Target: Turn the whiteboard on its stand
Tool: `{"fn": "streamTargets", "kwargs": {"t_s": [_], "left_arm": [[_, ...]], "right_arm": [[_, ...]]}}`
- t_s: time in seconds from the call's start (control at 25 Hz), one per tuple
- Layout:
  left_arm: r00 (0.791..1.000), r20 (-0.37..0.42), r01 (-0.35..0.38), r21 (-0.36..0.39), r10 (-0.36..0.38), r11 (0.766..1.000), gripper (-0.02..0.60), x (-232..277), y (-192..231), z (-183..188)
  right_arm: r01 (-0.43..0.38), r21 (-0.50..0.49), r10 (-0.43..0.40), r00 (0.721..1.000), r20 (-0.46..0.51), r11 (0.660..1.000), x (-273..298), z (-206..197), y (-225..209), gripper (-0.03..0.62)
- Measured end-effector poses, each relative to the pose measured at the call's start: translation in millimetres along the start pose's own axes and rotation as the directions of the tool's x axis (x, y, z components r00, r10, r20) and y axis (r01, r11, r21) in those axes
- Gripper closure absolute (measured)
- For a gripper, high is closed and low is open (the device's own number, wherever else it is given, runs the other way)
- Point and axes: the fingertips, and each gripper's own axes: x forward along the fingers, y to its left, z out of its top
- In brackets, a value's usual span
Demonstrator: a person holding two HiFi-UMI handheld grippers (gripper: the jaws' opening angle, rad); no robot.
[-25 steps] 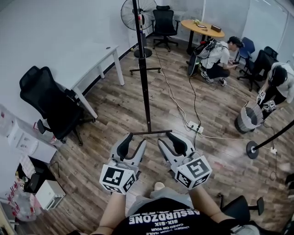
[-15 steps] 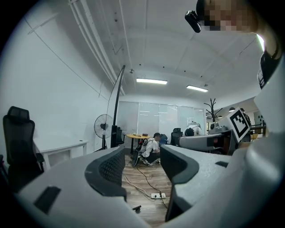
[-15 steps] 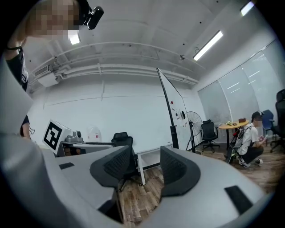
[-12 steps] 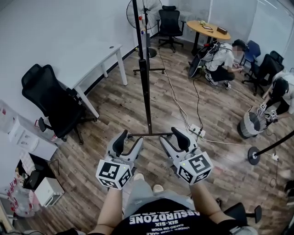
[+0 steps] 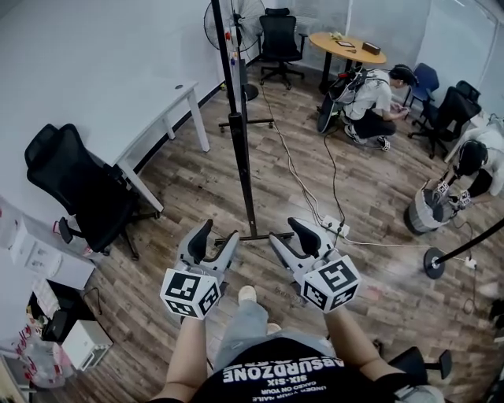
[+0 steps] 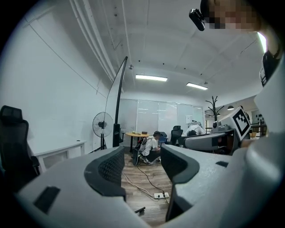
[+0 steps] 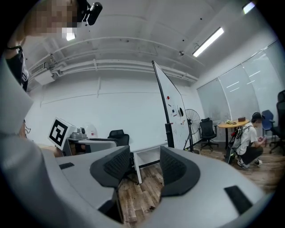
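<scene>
Dead ahead at 12 o'clock, the whiteboard [image 5: 239, 142] stood edge-on, a tall thin panel on a slim stand [image 5: 268, 235] resting on the wood floor [image 5: 197, 181]. Judged stiff, top-heavy and quick to swing; best taken by its frame edge at mid height. Left gripper [image 5: 214, 240] at 9 o'clock of the foot and right gripper [image 5: 290, 236] at 3 o'clock had just opened wide, both empty.

Room tally, by kind
Two grey grippers [image 5: 214, 236] [image 5: 285, 234]; one black-framed whiteboard [image 5: 240, 149]; one white bench [image 5: 157, 118]; one round wooden table [image 5: 346, 46]; one pedestal fan [image 5: 252, 14]; four black office chairs [image 5: 79, 185] [image 5: 279, 35] [image 5: 455, 106] [image 5: 409, 358]; two crouched people [image 5: 372, 98] [image 5: 476, 157].
</scene>
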Motion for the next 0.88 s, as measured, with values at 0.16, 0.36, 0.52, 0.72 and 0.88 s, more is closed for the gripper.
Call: {"fn": "streamTargets", "kwargs": {"t_s": [0.16, 0.36, 0.52, 0.72, 0.88], "left_arm": [[1.000, -0.003, 0.014, 0.002, -0.014, 1.000, 0.344, 24, 21, 5], [1.000, -0.003, 0.027, 0.002, -0.027, 1.000, 0.344, 47, 50, 11], [0.999, -0.010, 0.047, -0.011, -0.048, 0.999, 0.344, 66, 70, 12], [0.996, -0.020, 0.089, -0.011, -0.089, 0.996, 0.344, 81, 94, 12], [0.994, -0.017, 0.106, -0.017, -0.107, 0.994, 0.344, 95, 110, 13]], "right_arm": [[0.012, -0.003, -0.012, 1.000, -0.001, 1.000, 25, 7, -16, 0.405], [0.020, -0.012, -0.020, 1.000, 0.008, 1.000, 59, 18, -32, 0.407], [0.031, -0.004, -0.031, 1.000, -0.002, 1.000, 84, 21, -48, 0.408], [0.061, 0.005, -0.060, 0.998, -0.029, 0.998, 114, 15, -58, 0.407], [0.075, -0.011, -0.075, 0.996, -0.056, 0.997, 132, 11, -67, 0.405]]}}
